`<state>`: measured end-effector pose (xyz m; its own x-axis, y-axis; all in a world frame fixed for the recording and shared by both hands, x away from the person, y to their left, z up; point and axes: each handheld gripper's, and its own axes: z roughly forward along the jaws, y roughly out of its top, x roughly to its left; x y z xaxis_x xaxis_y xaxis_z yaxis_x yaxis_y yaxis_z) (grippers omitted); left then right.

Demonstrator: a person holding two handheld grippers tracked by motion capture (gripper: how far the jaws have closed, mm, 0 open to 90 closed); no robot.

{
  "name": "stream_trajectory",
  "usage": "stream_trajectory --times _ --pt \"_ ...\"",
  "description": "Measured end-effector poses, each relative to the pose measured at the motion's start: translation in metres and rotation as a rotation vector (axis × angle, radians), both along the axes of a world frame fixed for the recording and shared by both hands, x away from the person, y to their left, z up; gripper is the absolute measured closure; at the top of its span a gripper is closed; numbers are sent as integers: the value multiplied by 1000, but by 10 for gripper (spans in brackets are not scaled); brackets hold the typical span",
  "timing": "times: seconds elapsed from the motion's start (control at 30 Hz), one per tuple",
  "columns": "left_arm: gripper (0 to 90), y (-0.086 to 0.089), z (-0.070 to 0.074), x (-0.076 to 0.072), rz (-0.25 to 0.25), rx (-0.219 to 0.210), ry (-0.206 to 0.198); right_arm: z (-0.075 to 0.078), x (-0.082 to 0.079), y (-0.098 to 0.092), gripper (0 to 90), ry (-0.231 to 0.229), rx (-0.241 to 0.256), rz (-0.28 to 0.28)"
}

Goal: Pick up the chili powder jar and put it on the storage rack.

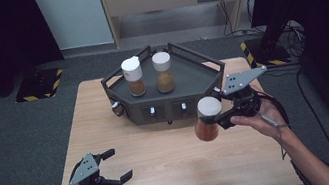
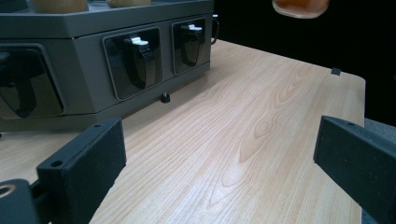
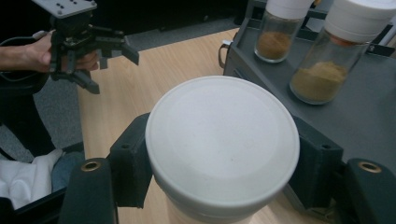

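1. The right claw (image 1: 221, 115) pinched a spice jar (image 1: 207, 118) with a white cap and orange-brown contents, its jaws pressed on either side just under the cap, as the right gripper view showed from above.
2. The jar hung in the air, clear of the wooden surface (image 1: 165, 168), just in front of the grey tray (image 1: 185, 76) and toward its right front corner.
3. In the high view the jar's long axis leaned a little, cap toward the tray and base toward the person; it was not quite upright.
4. Two more capped jars stood upright on the tray: the left jar (image 1: 133, 76) and the middle jar (image 1: 163, 72), side by side but apart.
5. The bare part of the tray floor lay to the right of them, up and beyond the held jar, on the right hand's side. Judged from that, the likely move was a lift over the tray's low rail, and the jar would want righting first.
6. The left claw (image 1: 114, 166) was spread and held nothing, low over the near left part of the surface, well apart from jar and tray.
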<state>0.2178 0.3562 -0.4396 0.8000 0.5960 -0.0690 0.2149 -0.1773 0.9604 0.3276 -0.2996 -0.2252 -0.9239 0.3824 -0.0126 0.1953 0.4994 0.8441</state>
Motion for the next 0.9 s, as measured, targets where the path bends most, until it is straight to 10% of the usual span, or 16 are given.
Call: stream_trajectory --times 0.9 --pt "10 0 0 0 -2 -2 -1 34 40 29 343 -5 -33 -169"
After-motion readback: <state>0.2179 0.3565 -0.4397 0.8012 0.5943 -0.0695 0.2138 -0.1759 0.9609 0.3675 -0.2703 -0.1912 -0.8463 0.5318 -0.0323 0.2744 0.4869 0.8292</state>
